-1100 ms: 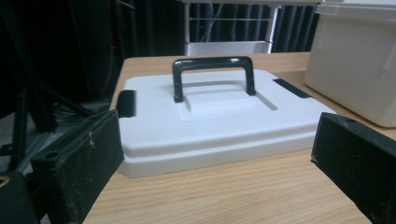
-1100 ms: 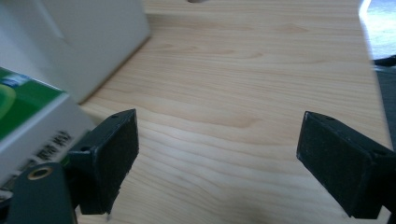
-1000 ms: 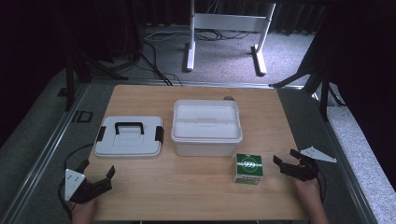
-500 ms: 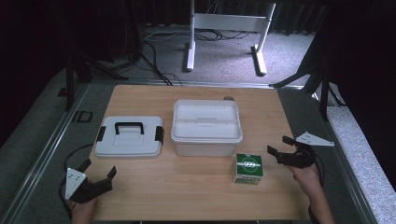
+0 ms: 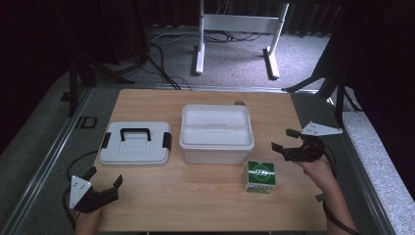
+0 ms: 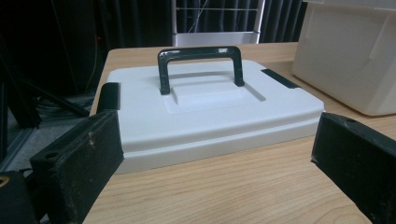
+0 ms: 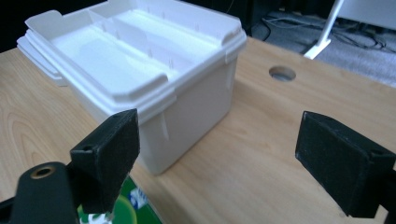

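Right gripper (image 5: 285, 143), jaws spread wide and empty, is held just right of the small green-and-white carton (image 5: 260, 176), which stands in front of the open white plastic storage box (image 5: 216, 133); the jaws should be lowered squarely astride the carton before closing

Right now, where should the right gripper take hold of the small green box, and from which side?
Grip the green box across its two flat side faces, coming down from above with the right gripper. It stands upright and free on the table, apart from the white bin, so the open jaws probably fit around it.
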`<state>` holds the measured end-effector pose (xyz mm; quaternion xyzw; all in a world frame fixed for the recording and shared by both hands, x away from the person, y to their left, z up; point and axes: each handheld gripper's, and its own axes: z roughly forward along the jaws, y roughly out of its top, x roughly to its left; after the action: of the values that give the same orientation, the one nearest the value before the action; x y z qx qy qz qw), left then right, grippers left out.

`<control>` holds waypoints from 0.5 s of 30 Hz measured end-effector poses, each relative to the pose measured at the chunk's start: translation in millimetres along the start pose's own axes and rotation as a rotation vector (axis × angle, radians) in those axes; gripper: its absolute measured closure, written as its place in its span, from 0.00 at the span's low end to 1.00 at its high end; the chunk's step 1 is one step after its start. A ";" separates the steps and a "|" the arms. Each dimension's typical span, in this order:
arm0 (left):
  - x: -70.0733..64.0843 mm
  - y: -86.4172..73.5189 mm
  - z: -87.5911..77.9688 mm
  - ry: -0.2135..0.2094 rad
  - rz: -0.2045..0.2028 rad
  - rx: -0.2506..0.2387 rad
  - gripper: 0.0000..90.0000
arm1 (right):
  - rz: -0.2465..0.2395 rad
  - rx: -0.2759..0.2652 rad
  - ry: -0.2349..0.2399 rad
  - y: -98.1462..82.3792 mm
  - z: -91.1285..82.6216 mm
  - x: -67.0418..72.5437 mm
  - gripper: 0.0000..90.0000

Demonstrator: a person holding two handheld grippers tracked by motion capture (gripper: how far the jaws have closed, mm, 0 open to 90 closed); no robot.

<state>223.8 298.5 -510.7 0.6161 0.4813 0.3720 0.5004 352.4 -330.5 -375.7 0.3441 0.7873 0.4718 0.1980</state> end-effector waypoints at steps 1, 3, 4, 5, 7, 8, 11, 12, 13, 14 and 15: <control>0.0 0.0 -0.1 0.000 0.001 -0.001 0.02 | -0.006 0.003 0.014 4.2 1.1 0.5 0.15; -0.1 0.0 0.4 -0.002 -0.002 0.003 0.02 | -0.022 0.005 0.026 12.2 3.8 1.4 0.15; -0.2 0.0 0.5 -0.003 -0.002 0.003 0.02 | -0.030 0.009 0.034 16.0 5.4 1.5 0.15; -0.2 0.0 0.4 -0.004 0.000 0.003 0.02 | -0.039 0.010 0.035 19.6 7.0 1.9 0.15; 0.0 0.0 0.7 -0.008 -0.001 0.004 0.02 | -0.046 0.014 0.057 26.0 10.8 2.2 0.15; 0.4 -0.1 0.6 -0.011 -0.004 0.004 0.02 | -0.051 0.013 0.054 28.2 12.2 2.7 0.15; 1.2 -0.5 -0.2 -0.009 -0.007 0.001 0.02 | -0.062 0.019 0.081 34.1 17.3 3.5 0.16; 1.2 -0.5 -0.4 -0.007 -0.008 -0.002 0.02 | -0.078 0.027 0.082 38.4 21.2 4.8 0.18; 1.1 -0.6 -0.5 -0.006 -0.008 -0.004 0.02 | -0.076 0.027 0.098 40.3 22.9 4.8 0.18; 0.9 -0.7 -0.3 -0.004 -0.004 -0.003 0.02 | -0.087 0.035 0.114 45.7 28.0 5.6 0.18; 0.3 -0.8 0.0 -0.002 -0.002 -0.006 0.02 | -0.087 0.035 0.114 45.7 28.0 5.6 0.18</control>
<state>223.7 298.8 -511.5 0.6143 0.4803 0.3724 0.5033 382.6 -294.9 -348.8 0.2858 0.8196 0.4676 0.1670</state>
